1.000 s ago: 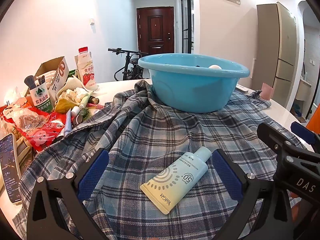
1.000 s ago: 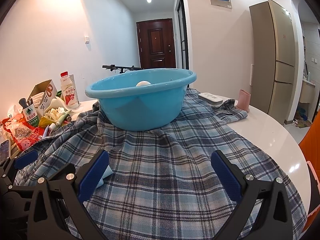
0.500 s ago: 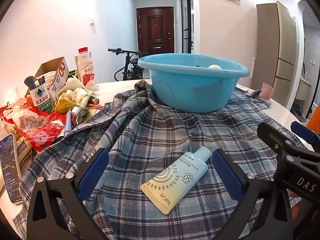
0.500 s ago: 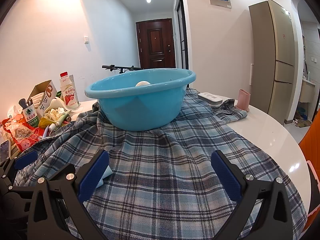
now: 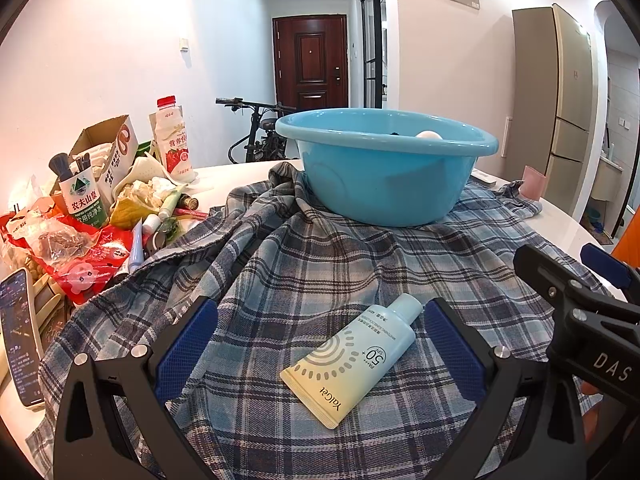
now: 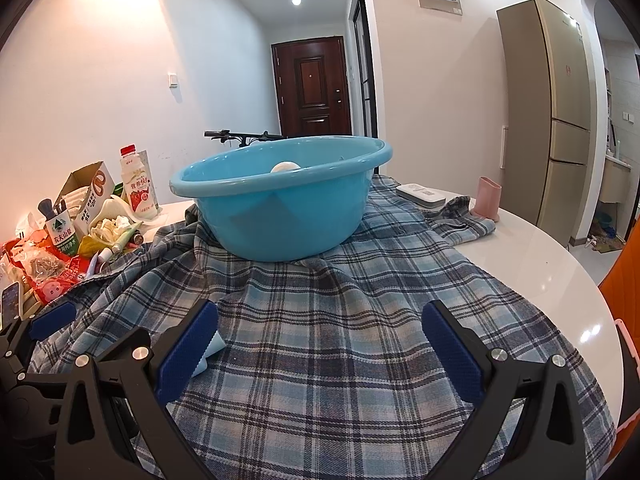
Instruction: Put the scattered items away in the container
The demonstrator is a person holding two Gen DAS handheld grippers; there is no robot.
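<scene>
A blue plastic basin [image 5: 384,168] stands on a plaid cloth [image 5: 304,272] at the back; a white round item [image 5: 429,135] shows over its rim. It also shows in the right wrist view [image 6: 280,208]. A pale blue and yellow sunscreen tube [image 5: 352,360] lies flat on the cloth between the fingers of my left gripper [image 5: 320,344], which is open around it. My right gripper [image 6: 320,344] is open and empty over bare cloth; only the tube's cap [image 6: 210,350] peeks out beside its left finger.
A pile of clutter [image 5: 104,208] sits at the left: a cardboard box, a milk bottle [image 5: 172,140], snack bags, small tubes. A phone [image 5: 18,336] lies at the far left edge. A pink cup [image 6: 488,198] and a white remote [image 6: 420,194] stand at the back right.
</scene>
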